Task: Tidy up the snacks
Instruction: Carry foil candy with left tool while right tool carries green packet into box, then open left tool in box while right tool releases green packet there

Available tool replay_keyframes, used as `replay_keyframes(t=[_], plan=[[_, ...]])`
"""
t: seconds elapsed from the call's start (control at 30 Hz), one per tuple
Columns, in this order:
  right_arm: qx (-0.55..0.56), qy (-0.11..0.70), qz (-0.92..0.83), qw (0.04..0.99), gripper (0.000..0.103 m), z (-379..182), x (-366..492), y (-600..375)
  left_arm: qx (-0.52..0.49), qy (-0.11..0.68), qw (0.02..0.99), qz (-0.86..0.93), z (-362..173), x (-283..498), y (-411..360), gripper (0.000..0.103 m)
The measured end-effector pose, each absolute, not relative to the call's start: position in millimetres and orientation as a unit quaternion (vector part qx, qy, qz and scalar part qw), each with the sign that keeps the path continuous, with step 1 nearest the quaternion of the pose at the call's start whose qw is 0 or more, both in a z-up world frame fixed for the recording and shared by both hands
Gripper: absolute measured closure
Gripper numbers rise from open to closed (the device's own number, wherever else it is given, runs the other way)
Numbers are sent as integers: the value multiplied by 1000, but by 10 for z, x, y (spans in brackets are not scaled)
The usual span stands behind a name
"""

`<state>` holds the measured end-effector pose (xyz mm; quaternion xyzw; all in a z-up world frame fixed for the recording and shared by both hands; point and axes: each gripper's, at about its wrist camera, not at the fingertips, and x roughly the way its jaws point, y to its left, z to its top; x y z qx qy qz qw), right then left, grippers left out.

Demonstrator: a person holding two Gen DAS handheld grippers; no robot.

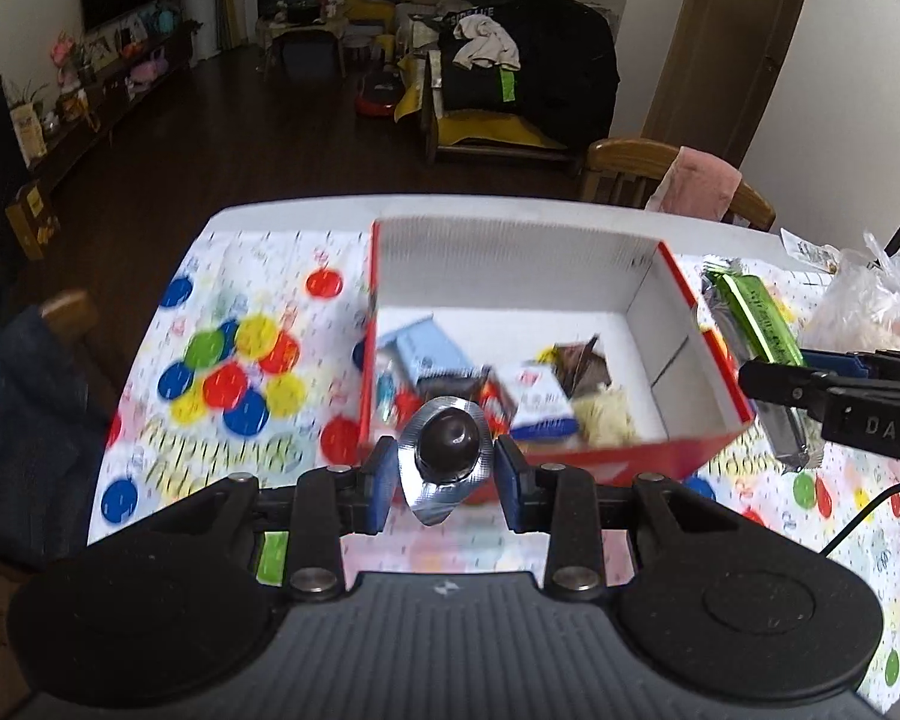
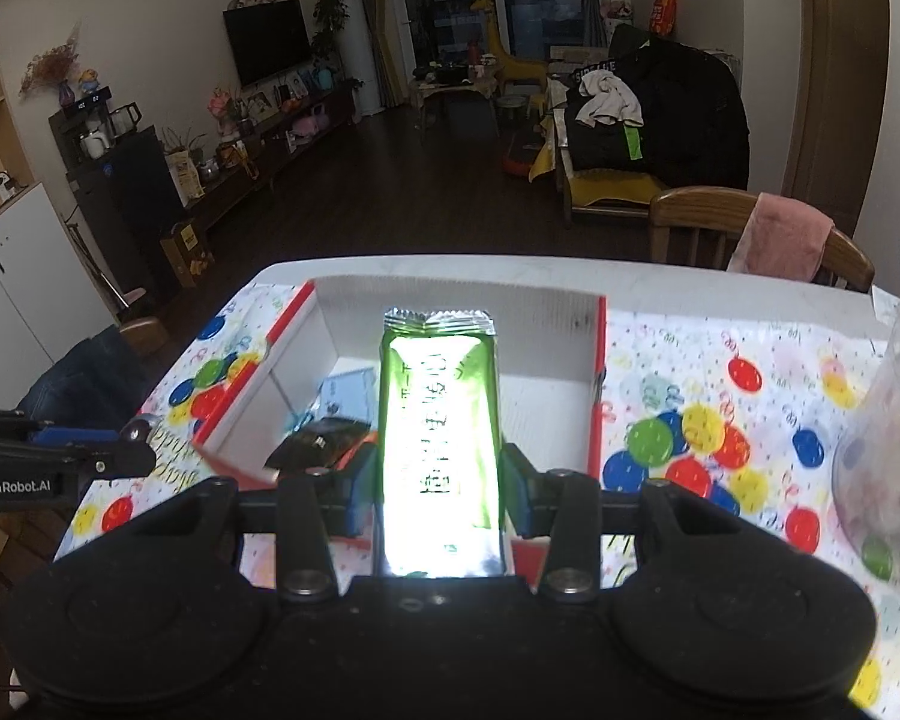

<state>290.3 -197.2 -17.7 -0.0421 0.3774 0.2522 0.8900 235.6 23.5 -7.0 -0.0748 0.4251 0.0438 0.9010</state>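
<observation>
My left gripper is shut on a silver foil cup of dark chocolate jelly, held above the near left wall of the red and white box. Several snack packets lie in the box. My right gripper is shut on a long green snack packet, held over the box's near edge. In the left wrist view that green packet hangs just right of the box, with the right gripper's fingers on it. The left gripper's finger shows at the left of the right wrist view.
A white table with a balloon-print cloth carries the box. A clear plastic bag of snacks sits on the right. A wooden chair with a pink cloth stands behind the table. Another chair is on the left.
</observation>
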Motion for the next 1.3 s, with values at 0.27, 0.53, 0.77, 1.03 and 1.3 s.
replay_keyframes(t=[0.27, 0.53, 0.77, 1.03, 1.3], plan=[[-27, 408, 251, 877, 62, -222, 3327, -1975, -80, 448, 890, 41, -40, 2872, 175, 70], [-41, 439, 249, 862, 62, -410, 3682, -1817, -72, 476, 875, 53, -188, 3371, 119, 70], [-71, 466, 257, 843, 62, -618, 3930, -1538, -92, 513, 851, 65, -416, 3728, 216, 69], [-91, 500, 283, 813, 62, -850, 3982, -1134, -91, 532, 838, 81, -605, 3964, 288, 69], [-138, 509, 294, 797, 63, -1076, 4001, -904, -60, 553, 827, 78, -792, 4113, 208, 69]])
